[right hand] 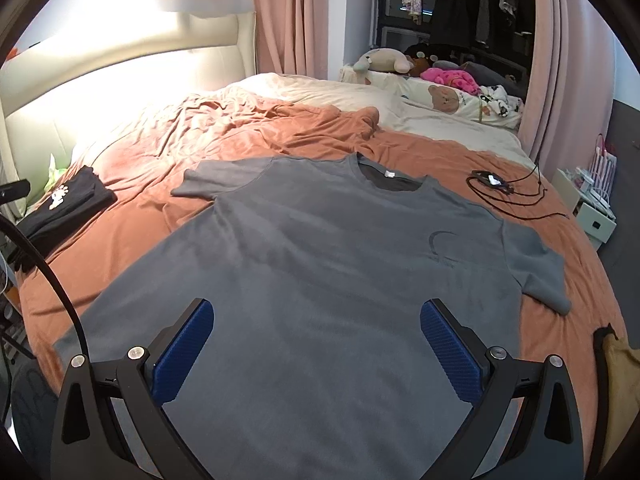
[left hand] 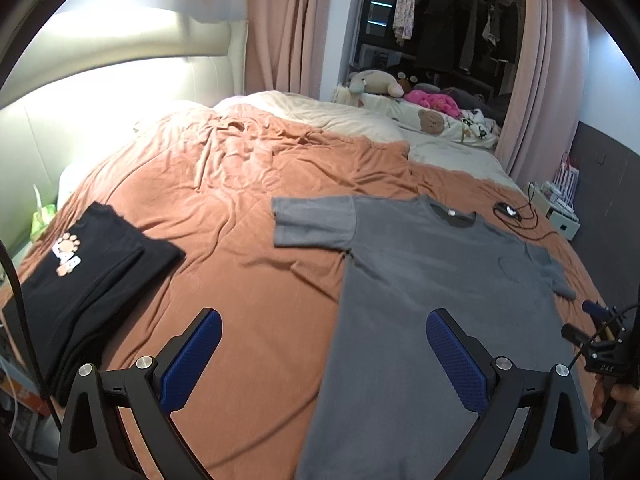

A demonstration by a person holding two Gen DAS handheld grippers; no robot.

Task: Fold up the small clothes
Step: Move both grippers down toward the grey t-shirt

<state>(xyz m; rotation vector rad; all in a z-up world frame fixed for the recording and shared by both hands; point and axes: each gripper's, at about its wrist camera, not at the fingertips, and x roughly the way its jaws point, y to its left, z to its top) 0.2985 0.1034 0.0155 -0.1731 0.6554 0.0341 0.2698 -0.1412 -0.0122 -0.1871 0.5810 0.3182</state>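
An orange-covered bed (right hand: 168, 208) was seen; a grey T-shirt (right hand: 320, 248) lay flat just ahead of the right hand-held gripper (right hand: 316, 338), spread wide and empty; the left hand-held gripper (left hand: 324, 354) likewise; soft, limp cloth, probably best pinched at the hem corners.

You are in a home bedroom. A wide bed (right hand: 160, 216) with a rumpled orange cover fills the room, its cream padded headboard (right hand: 132, 60) at the left end. Beyond the bed, pink curtains (right hand: 288, 16) frame a dark window with clothes hanging. Soft toys (right hand: 384, 60) and a bear-print pillow (right hand: 444, 98) lie along the bed's far edge.
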